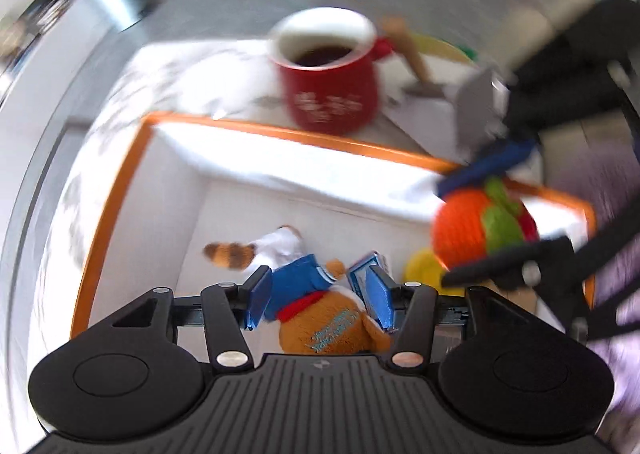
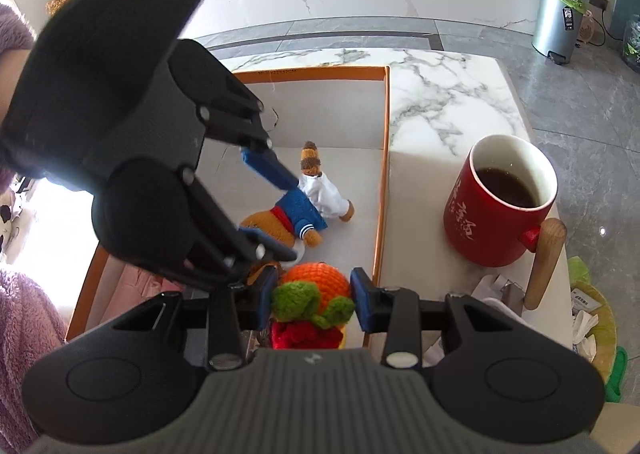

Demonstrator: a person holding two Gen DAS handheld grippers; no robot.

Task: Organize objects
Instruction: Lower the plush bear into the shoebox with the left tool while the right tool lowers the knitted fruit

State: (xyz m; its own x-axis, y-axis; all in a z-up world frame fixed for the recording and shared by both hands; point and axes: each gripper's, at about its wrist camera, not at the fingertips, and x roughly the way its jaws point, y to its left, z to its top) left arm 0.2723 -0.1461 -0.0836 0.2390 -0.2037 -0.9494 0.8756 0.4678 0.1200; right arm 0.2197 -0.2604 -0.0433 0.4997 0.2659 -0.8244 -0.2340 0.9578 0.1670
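- Marble tabletop (image 2: 440, 101) in a living room carries an orange-rimmed white box (image 2: 382, 173) with a red mug (image 2: 496, 209) of dark drink beside it, outside the box wall.
- On the box floor lies a plush fox (image 2: 296, 209) in a blue top and white trousers, striped tail towards the far wall, head towards the near edge.
- Its long axis runs away from the left gripper (image 1: 318, 298), whose blue pads sit on either side of the torso, across that axis.
- That gripper points steeply down over the toy with its jaws spread; the pads look close to the fabric, but I cannot tell whether they press on it.
- Judging by this, the left hand either closes on the fox or lifts clear of it.
- The right gripper (image 2: 312, 296) pinches a crocheted orange fruit (image 2: 320, 282) with green leaves above the box's near corner, just beside the fox's head.
- A fuzzy lilac sleeve (image 2: 28, 330) shows at the left edge.
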